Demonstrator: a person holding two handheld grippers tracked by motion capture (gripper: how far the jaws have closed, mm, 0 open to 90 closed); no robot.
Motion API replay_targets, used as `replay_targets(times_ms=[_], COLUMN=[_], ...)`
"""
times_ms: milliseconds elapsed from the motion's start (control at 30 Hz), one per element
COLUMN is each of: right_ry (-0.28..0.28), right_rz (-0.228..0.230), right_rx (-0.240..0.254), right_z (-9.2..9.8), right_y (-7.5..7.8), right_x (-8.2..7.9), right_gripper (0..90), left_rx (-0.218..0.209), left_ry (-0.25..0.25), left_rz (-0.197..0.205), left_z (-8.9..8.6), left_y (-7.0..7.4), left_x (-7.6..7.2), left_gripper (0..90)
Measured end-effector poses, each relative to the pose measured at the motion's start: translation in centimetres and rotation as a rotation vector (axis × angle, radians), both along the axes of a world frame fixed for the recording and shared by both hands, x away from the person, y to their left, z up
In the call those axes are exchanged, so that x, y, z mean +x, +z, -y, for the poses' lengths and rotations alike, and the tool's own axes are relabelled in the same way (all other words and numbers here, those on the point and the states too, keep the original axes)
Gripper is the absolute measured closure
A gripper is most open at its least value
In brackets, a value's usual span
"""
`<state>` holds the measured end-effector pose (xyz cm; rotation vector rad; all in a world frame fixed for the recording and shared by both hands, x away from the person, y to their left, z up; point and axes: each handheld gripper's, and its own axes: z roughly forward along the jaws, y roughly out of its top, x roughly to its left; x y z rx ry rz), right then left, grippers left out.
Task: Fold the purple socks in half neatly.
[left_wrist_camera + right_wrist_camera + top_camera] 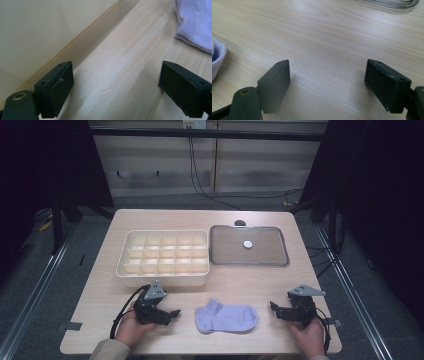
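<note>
Lilac and flat, the sock lies near the front edge of the wooden table, between the two grippers and touching neither. On its left, the left gripper rests low over the wood in the person's hand, pointing toward the sock with its jaws spread wide and nothing between them; in the left gripper view the sock's ribbed edge sits in the upper right corner, and the pale wall of the divided box runs along the left. On the sock's other side, the right gripper also points inward, its jaws wide apart over bare wood. Behind the sock stands the cream divided box, and beside it a metal tray holding a small white disc.
</note>
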<state>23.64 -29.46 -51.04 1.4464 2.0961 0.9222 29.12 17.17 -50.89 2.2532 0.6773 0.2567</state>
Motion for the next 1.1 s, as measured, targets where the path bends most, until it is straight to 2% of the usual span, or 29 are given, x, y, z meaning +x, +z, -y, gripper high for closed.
replay_targets(times_ms=[333, 500, 633, 700, 733, 767, 833, 933, 967, 1067, 1100], right_ry=[0.004, 0.014, 0.033, 0.052, 0.069, 0.069, 0.088, 0.114, 0.129, 0.140, 0.159], right_rz=[0.002, 0.007, -0.006, 0.001, -0.005, -0.005, -0.019, -0.038, -0.044, -0.059, -0.067], right_rx=[0.000, 0.001, -0.001, -0.007, 0.015, 0.015, 0.037, 0.039, 0.045, 0.057, 0.062], right_z=[0.0, -0.1, -0.5, -0.6, -0.8, -0.8, -0.9, -1.3, -1.4, -1.5, -1.5], right_y=[0.0, 0.0, 0.4, 0.7, 1.0, 1.0, 1.3, 1.5, 1.6, 1.7, 1.8], right_x=[0.0, -0.2, -0.4, -0.6, -0.8, -0.8, -0.9, -1.2, -1.4, -1.5, -1.7], right_gripper=[20.5, 23.6, 29.4, 33.5, 37.5, 37.5, 42.5, 47.5, 52.3, 54.9, 58.5], left_rx=[0.002, 0.020, 0.020, 0.033, 0.043, 0.064, 0.074, 0.091, 0.100, 0.111, 0.113], left_ry=[0.002, -0.001, 0.015, 0.021, 0.023, 0.029, 0.025, 0.033, 0.026, 0.024, 0.028], left_rz=[0.001, -0.008, -0.014, -0.016, -0.025, -0.031, -0.054, -0.064, -0.067, -0.092, -0.103], left_z=[0.0, 0.2, 0.2, 0.3, 0.4, 0.6, 0.7, 0.7, 0.7, 1.0, 1.1], left_y=[0.0, -0.1, -0.1, 0.1, 0.2, 0.4, 0.6, 0.9, 1.0, 1.4, 1.5], left_x=[0.0, 0.1, 0.0, 0.0, 0.0, 0.1, 0.2, 0.3, 0.4, 0.3, 0.3], left_gripper=[11.6, 3.8, 2.9, 3.0, 3.1, 3.1, 4.8, 7.8, 10.9, 15.9, 16.3])
